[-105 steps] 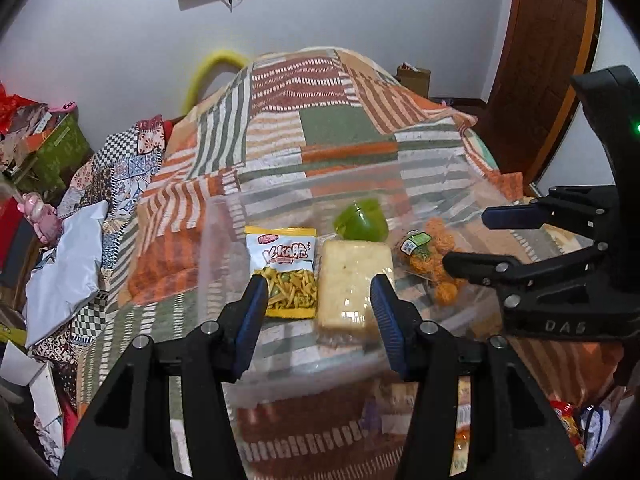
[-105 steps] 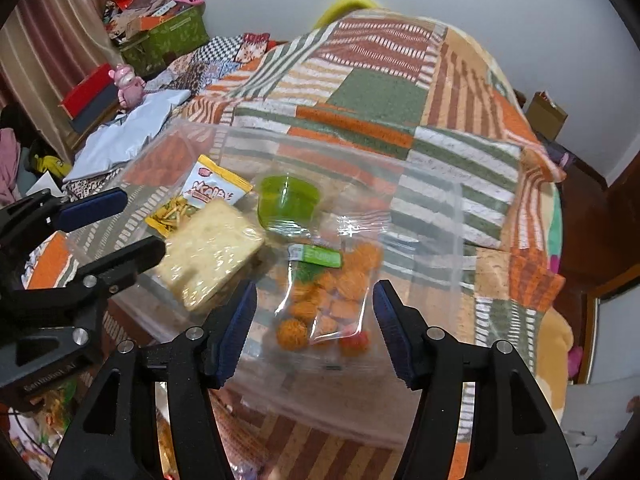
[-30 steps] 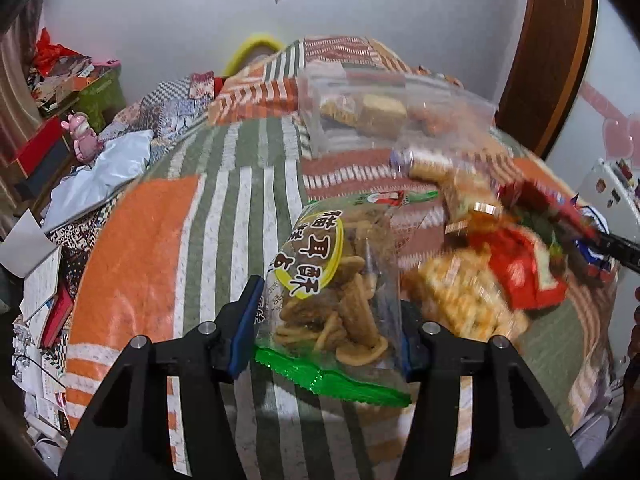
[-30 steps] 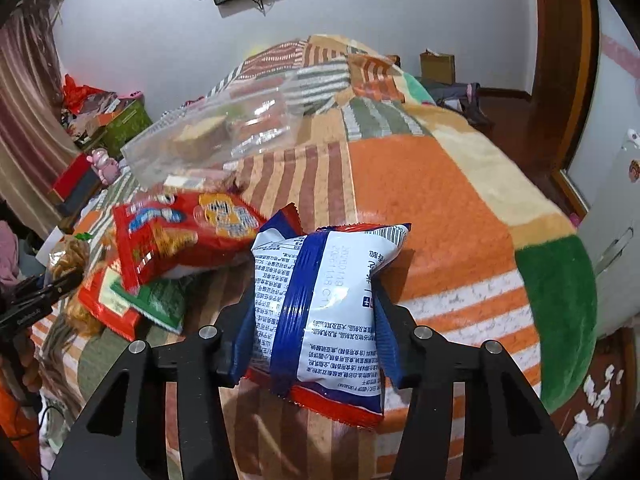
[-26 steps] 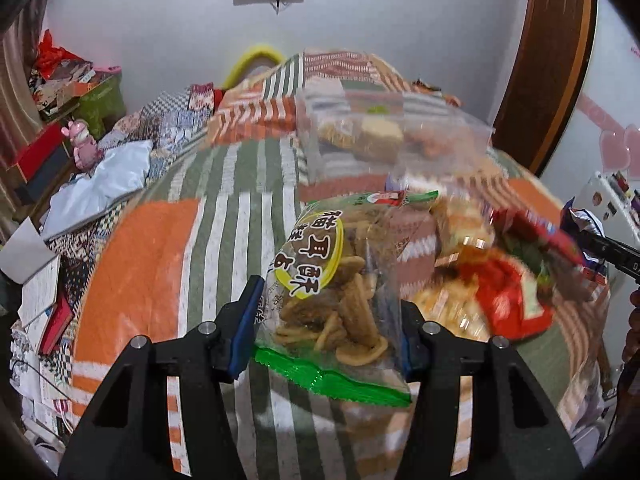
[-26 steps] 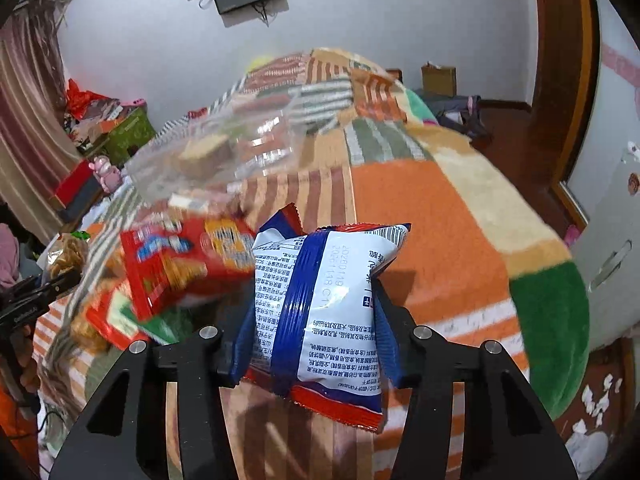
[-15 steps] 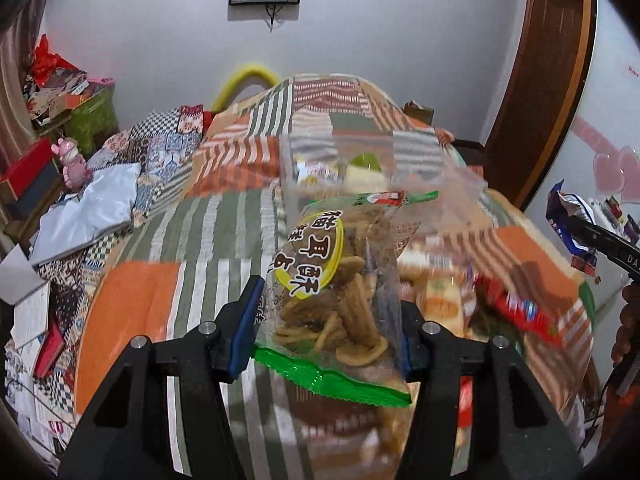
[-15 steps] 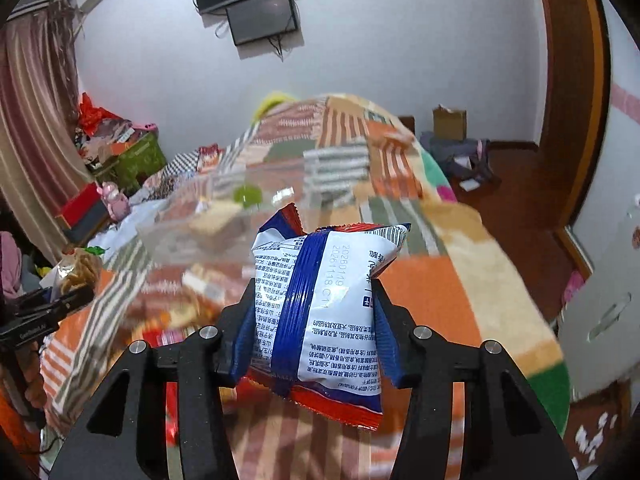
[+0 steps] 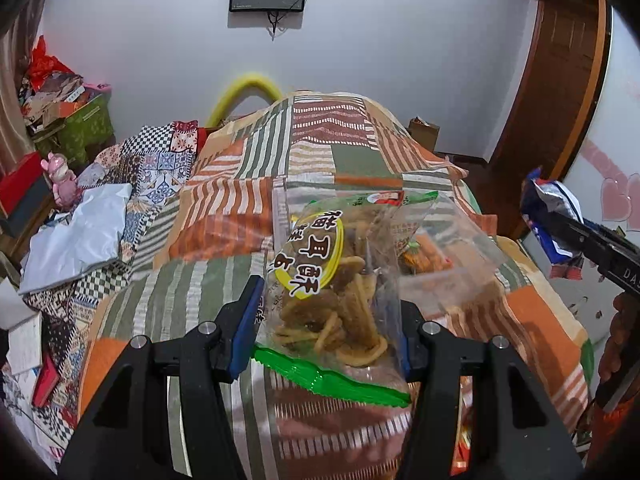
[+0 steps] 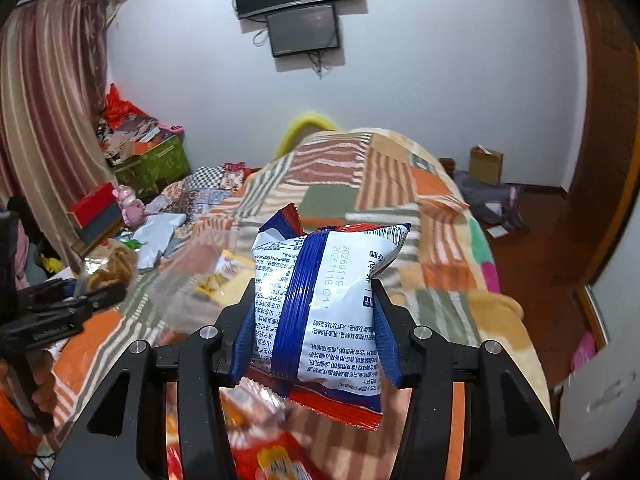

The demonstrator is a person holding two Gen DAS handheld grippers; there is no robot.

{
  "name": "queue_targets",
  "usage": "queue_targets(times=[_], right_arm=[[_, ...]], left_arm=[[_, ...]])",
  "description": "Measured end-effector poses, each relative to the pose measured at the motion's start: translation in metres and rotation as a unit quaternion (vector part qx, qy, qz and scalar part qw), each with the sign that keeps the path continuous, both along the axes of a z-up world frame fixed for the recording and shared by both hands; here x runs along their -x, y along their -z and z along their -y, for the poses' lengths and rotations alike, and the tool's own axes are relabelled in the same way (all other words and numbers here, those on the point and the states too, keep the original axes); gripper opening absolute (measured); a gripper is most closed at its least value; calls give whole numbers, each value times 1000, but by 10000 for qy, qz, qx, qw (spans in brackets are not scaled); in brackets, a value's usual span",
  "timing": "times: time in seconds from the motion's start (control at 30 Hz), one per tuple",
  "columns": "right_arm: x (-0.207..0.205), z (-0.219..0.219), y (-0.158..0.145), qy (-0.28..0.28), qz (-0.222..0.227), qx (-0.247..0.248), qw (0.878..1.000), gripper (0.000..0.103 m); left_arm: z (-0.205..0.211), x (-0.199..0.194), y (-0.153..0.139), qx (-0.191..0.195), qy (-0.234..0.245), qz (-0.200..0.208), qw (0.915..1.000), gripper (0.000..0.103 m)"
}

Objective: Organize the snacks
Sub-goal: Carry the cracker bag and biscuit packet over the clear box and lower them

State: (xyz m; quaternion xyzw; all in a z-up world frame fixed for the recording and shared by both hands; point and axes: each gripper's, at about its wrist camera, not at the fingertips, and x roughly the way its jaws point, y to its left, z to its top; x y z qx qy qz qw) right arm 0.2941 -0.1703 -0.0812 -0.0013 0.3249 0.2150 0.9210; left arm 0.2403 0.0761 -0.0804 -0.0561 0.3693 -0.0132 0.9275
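Both jaws clamped on cargo. Left gripper (image 9: 326, 330) pinches a clear bag of twisted fried snacks (image 9: 340, 280), green seal edge toward camera, long axis running away along the fingers. Right gripper (image 10: 316, 332) pinches a white-and-blue snack packet (image 10: 328, 304), held upright.

Clear plastic bin (image 9: 444, 248) sits on the patchwork bed (image 9: 224, 216) dead ahead of the left gripper, right behind its bag. Left looks nearer; right hangs off to the side, higher.

Versus a second ago: both loads are lifted off the near snack pile, views tilted up, and the bin has come in close.
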Motion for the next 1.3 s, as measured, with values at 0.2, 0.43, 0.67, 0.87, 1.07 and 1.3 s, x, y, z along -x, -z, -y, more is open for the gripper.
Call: queue_targets(times=[0.2,0.43,0.67,0.87,1.07,1.3], right_arm=[[-30,-24,5,-209,-107,65,9997,47],[-60,-44,24,-418,-373,235,9982,47],[-84,-65,49,-653,-827,415,9936,47],[-92,-74,68,-786,-1148,576,9886,47],[-95,-78,77,-846,-1264,746,9856,48],[-94,-75,84,-899,-1484,593,9830,50]], left_arm=[[4,-35,6,-32,53,-120,9999,55],[9,-69,23,-58,152,-360,9992,55],[19,-91,39,-291,207,-527,9980,55],[24,-99,53,-415,222,-679,9966,55],[25,-105,65,-435,241,-841,9952,55],[29,-103,65,-388,307,-945,9943,55]])
